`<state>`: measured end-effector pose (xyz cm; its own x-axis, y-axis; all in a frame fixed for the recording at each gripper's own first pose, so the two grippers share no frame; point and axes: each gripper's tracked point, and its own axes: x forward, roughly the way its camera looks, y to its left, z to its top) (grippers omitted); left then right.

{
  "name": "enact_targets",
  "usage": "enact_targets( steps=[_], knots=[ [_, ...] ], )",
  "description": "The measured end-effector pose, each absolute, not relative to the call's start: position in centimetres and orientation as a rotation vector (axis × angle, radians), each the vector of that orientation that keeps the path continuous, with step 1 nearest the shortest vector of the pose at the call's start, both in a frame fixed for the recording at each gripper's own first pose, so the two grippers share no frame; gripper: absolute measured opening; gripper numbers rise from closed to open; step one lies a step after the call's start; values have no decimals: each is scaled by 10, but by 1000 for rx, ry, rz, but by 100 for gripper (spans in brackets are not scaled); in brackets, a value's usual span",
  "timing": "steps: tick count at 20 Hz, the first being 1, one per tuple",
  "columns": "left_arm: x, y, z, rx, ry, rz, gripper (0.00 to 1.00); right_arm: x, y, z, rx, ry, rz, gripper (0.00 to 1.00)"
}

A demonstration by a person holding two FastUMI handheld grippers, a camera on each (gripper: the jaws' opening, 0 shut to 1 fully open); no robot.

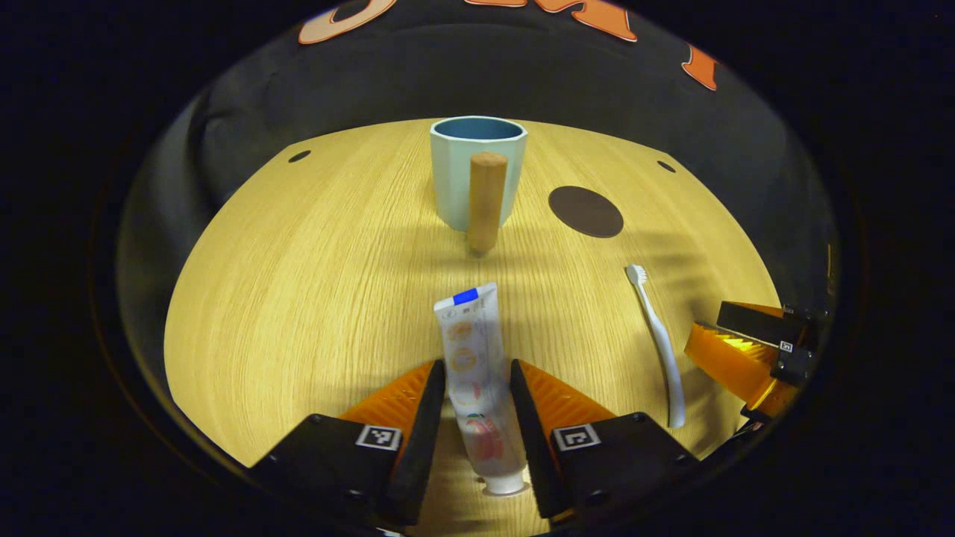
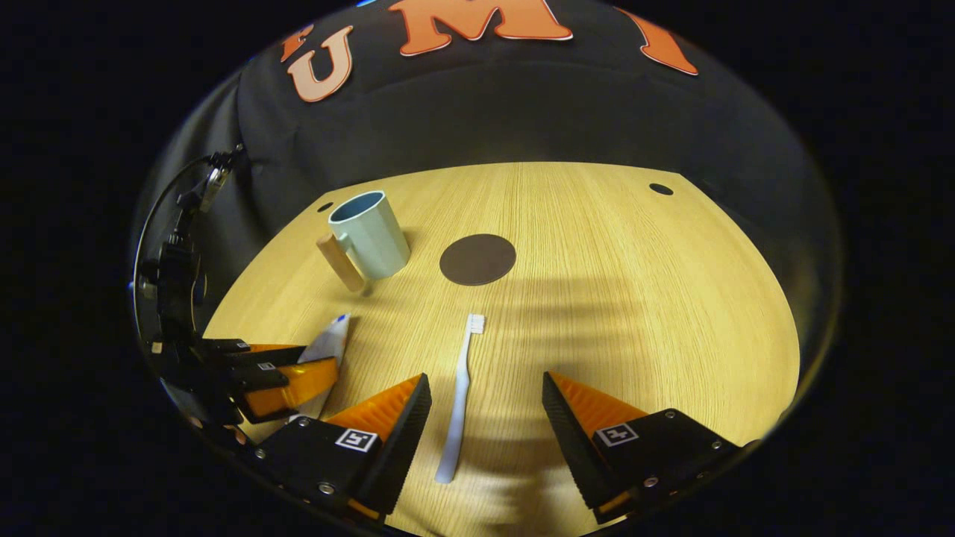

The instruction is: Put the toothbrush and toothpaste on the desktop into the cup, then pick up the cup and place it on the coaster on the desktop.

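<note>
down at the bottom of the left gripper view, our left hand-held gripper [image 1: 477, 403] has its fingers on either side of the toothpaste [image 1: 475, 373], which lies flat on the desk [image 1: 298, 298] with its cap toward us; the jaws sit very near the tube's sides, but we cannot tell whether they press on it yet. ahead stands the cup [image 1: 477, 173], upright, its wooden handle [image 1: 486, 200] facing us, with the dark coaster [image 1: 586, 212] just beside it. the tube looks soft and slick, so we judge it could buckle or slide out if pinched this near the cap, and its long tail could catch the cup's rim and tip the cup. over in the right gripper view, our right hand-held gripper [image 2: 485, 406] stands wide apart, straddling the toothbrush [image 2: 459, 395], which lies on the desk with its bristles toward the coaster [image 2: 477, 259]. the brush is thin and lies flat, so the fingers may close over it or flick it sideways. the left hand-held gripper [image 2: 287, 377] works close by, and we think the two could knock together on the way to the cup [image 2: 371, 235].
</note>
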<state>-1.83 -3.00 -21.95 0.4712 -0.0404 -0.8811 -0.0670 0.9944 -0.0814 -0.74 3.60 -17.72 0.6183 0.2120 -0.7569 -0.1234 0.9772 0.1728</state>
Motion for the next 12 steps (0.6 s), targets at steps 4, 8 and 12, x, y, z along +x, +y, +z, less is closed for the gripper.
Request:
enact_targets(
  steps=[4, 8, 12],
  knots=[
    [-23, -32, -211, -153, 1099, 13, 43, -8, 38, -178, 107, 910, 203, 90],
    [-18, -41, -220, -213, 1093, -25, 25, -8, 43, -181, 117, 945, 209, 85],
    [-21, -38, -213, -268, 1087, -33, 19, -10, 49, -187, 99, 994, 228, 76]
  ],
)
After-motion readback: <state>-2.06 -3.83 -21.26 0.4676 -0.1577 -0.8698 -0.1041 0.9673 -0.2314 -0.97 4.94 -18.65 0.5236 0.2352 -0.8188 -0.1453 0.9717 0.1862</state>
